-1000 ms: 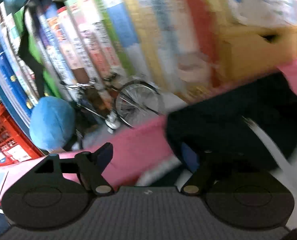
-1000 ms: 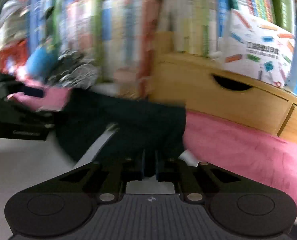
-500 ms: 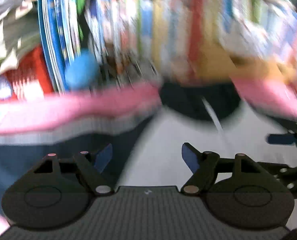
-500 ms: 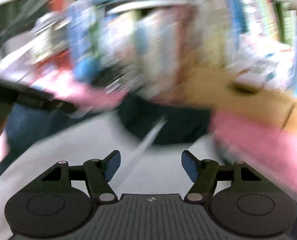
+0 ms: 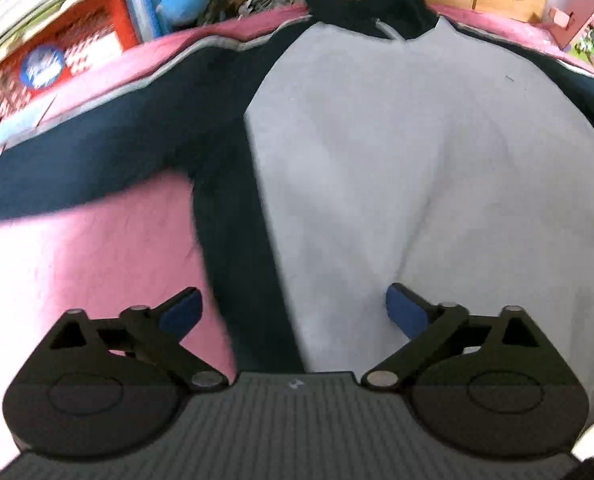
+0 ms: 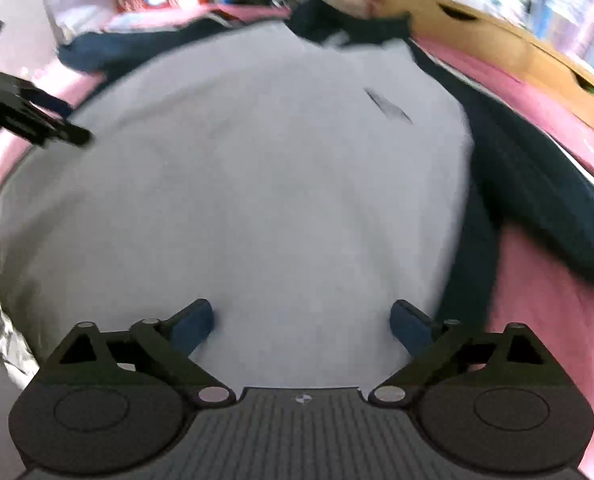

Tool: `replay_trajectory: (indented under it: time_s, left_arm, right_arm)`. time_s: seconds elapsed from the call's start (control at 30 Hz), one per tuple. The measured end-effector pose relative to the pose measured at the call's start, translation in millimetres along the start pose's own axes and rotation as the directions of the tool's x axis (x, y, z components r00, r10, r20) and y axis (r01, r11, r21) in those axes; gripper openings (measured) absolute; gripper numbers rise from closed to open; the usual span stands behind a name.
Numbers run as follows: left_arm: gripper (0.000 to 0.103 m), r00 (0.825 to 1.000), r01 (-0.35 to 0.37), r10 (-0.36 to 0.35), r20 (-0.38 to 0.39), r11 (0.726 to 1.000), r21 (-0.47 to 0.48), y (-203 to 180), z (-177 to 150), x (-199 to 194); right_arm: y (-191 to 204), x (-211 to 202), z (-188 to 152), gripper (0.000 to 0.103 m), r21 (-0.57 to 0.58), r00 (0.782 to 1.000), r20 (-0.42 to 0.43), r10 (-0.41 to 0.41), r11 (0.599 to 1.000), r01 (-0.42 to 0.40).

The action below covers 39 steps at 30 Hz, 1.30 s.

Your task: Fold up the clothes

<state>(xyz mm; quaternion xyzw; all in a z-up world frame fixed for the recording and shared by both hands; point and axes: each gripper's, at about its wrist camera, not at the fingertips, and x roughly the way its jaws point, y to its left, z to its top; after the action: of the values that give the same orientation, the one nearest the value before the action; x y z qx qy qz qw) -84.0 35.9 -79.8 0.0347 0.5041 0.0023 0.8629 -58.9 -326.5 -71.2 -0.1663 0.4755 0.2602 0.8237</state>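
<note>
Sweatshirt, grey with navy sleeves, lies spread flat on the pink blanket in the left wrist view; the left gripper is opening, nothing between its jaws. In the right wrist view, the right gripper likewise spreads empty above the grey front.

My left gripper: black linkage arms, blue pads, silver pivot screws, grey ribbed base with small logo at 6 o'clock, my right gripper same build, round black side discs.
</note>
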Motion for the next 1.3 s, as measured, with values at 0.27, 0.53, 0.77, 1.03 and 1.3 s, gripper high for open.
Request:
replay_trajectory:
  time_s: [0.27,0.53,0.77,1.03,1.3]
  left_arm:
    - [0.101,0.99,-0.047,0.04,-0.133,0.998,-0.049,7.9,-59.5,-43.5]
    - [0.1,0.989,0.102,-0.113,-0.1,0.989,-0.107,-1.4,-27.6,-129.9]
    - [0.103,0.995,0.096,-0.097,-0.006,0.994,-0.043,-41.7,-20.0,-195.3]
    - [0.103,0.994,0.107,-0.107,-0.024,0.994,-0.002,-67.9,-30.6,-195.6]
    - [0.103,0.992,0.124,-0.125,-0.032,0.992,-0.027,-76.6,-27.4,-190.1]
  right_arm:
    - [21.1,-36.4,-48.6,0.098,0.326,0.966,-0.223,-0.133,0.924,0.202]
    - [121.0,-118.2,-11.8,0.097,0.252,0.943,-0.085,-0.323,0.908,0.334]
    - [185.5,-172.8,24.0,0.103,0.25,0.944,0.081,-0.321,0.923,0.293]
    - [205.6,-197.5,21.6,0.103,0.298,0.943,0.183,-0.278,0.93,0.216]
    - [189.7,-193.2,15.6,0.103,0.357,0.96,0.196,-0.2,0.926,0.12]
